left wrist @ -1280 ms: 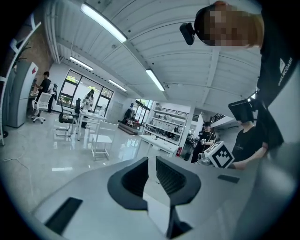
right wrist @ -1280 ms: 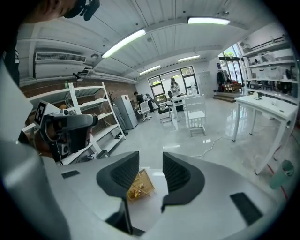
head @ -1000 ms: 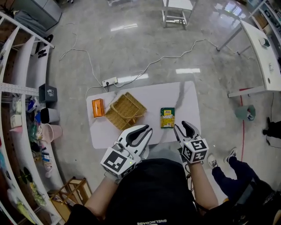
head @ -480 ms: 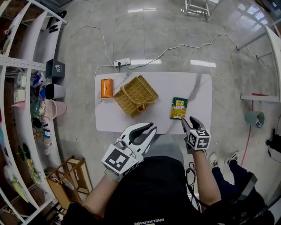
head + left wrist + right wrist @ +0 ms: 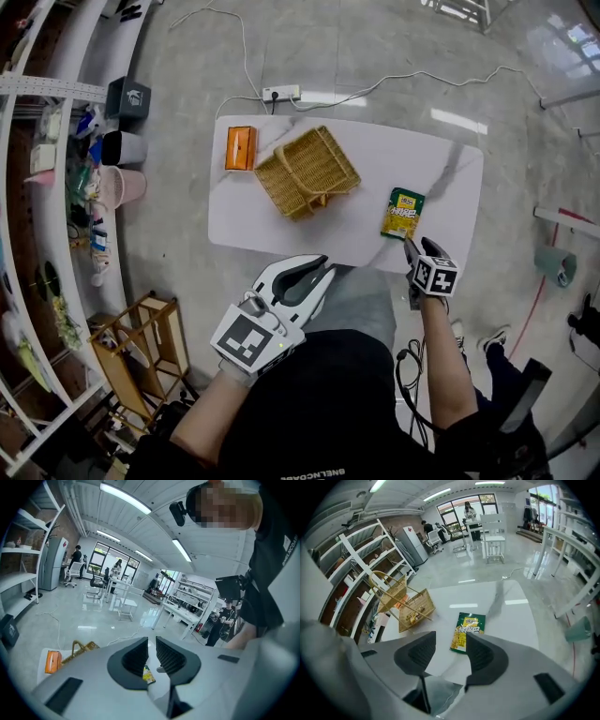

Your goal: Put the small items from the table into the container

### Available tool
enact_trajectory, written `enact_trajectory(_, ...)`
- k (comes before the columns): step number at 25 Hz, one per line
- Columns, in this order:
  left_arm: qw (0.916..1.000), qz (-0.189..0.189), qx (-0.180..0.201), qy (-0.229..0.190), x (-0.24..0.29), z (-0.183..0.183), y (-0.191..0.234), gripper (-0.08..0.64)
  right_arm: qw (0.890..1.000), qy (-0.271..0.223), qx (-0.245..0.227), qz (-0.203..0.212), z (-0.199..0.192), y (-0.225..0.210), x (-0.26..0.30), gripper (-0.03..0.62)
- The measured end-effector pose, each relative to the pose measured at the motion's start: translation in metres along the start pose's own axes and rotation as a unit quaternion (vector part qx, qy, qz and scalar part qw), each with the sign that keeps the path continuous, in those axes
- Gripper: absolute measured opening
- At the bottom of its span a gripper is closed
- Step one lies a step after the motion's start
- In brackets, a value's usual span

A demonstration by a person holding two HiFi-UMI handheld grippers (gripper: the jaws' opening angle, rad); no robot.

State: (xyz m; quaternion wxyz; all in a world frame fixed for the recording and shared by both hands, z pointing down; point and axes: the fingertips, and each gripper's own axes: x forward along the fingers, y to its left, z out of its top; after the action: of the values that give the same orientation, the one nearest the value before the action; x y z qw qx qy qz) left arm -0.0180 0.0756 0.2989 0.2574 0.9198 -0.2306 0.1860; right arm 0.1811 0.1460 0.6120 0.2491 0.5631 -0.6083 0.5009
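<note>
By table [image 5: 253, 225] edge: right hand-held gripper [image 5: 418, 247] angled steeply down, jaws opening, empty; left hand-held gripper [image 5: 323, 269] shallower, jaws barely apart.

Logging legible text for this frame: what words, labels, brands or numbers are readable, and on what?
Nothing reads clearly enough to quote.
Packet: yellow print on green, too blurred to read.
Shirt: a line of white letters at the hem, upside down and too small to read.
Black bin: a white logo, no words legible.
Orange box: no text legible.
</note>
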Motion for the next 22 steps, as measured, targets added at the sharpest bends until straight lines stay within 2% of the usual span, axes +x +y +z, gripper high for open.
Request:
enact_trajectory(7,0.9993,0.027,-0.025,0.004,-0.004,-0.031,0.014,0.044,0.998,0.054,-0.009,0.005,-0.031,-0.022,0.052,0.216)
enact_trajectory(10,0.9984,0.043,-0.034,0.013,-0.010,-0.044,0.022,0.044,0.998,0.063,-0.007,0.008,-0.039,-0.025,0.068,0.226)
enact_trajectory(14,0.9978,0.052,-0.041,0.000,-0.014,-0.054,0.029,0.044,0.997,0.075,-0.013,0.004,-0.046,-0.031,0.086,0.242)
enact_trajectory(17,0.9971,0.060,-0.047,0.006,-0.014,-0.063,0.036,0.044,0.996,0.084,-0.007,-0.003,-0.054,-0.037,0.101,0.245)
enact_trajectory(22,0.9957,0.070,-0.059,0.011,-0.011,-0.074,0.046,0.044,0.994,0.109,-0.022,-0.015,-0.069,-0.047,0.121,0.250)
